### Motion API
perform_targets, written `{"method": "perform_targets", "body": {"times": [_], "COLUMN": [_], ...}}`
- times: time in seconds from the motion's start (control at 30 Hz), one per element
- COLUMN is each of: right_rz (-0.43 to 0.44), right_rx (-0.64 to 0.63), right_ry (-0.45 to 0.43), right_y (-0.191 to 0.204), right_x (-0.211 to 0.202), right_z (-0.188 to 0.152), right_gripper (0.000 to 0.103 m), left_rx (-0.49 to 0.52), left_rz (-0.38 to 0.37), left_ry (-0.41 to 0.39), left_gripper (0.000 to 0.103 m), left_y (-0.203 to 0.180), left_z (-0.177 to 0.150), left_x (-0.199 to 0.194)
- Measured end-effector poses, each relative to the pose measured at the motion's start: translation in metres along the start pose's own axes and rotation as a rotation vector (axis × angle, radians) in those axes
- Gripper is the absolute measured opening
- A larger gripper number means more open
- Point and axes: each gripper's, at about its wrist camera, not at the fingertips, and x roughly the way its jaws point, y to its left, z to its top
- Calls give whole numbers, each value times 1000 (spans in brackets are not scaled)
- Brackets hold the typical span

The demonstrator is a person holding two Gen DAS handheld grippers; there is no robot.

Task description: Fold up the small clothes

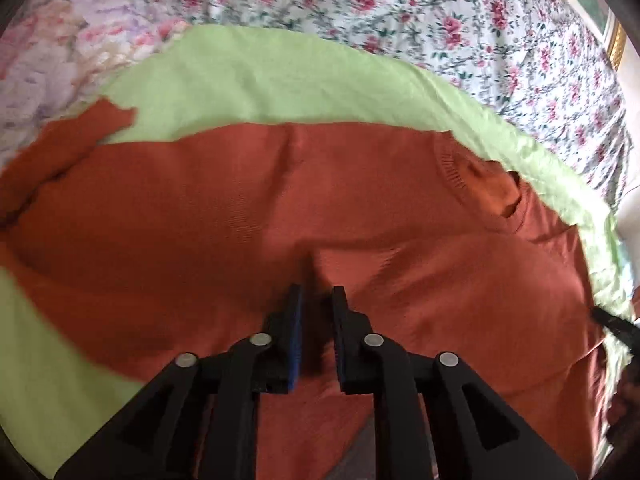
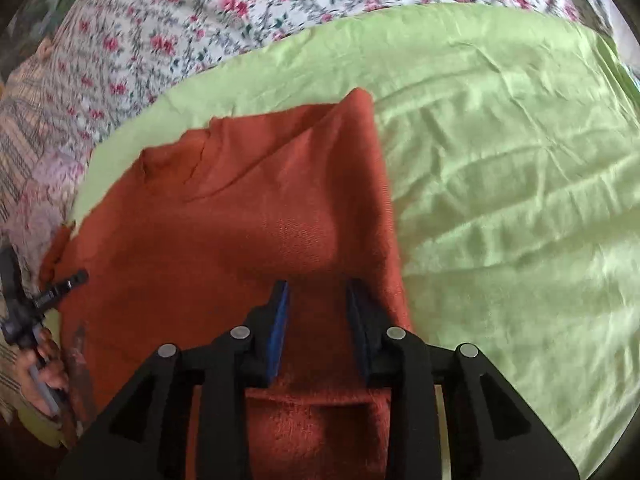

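One rust sweater (image 1: 240, 208) on one green cloth (image 1: 248, 80), left claw (image 1: 318, 292) slightly parted, right claw (image 2: 318, 288) parted, both empty

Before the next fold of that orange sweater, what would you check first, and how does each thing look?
1. Orange sweater lies on the green cloth: ok.
2. Neckline in sight: ok.
3. Left gripper open, nothing pinched: ok.
4. Right gripper open over the sweater's folded edge: ok.
5. Sweater smooth: not ok, a ridge stands ahead of the left gripper.
6. Sleeve tucked in: not ok, it sticks out sideways.
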Motion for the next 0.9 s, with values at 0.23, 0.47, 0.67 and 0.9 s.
{"method": "perform_targets", "body": {"times": [0.23,0.47,0.67,0.9], "right_rz": [166,234,224,260], "right_rx": [-19,-36,-48,-45], "right_ry": [-27,62,99,118], "right_y": [29,51,60,70], "right_x": [-39,-28,-16,-7], "right_z": [-23,-55,-62,-60], "right_gripper": [54,54,54,54], "left_rx": [18,80,130,31], "left_rz": [200,371,421,307], "left_ry": [-100,-90,55,14], "left_gripper": [58,85,90,7], "left_y": [55,130,173,180], "left_z": [24,84,106,99], "left_x": [-42,-39,7,10]}}
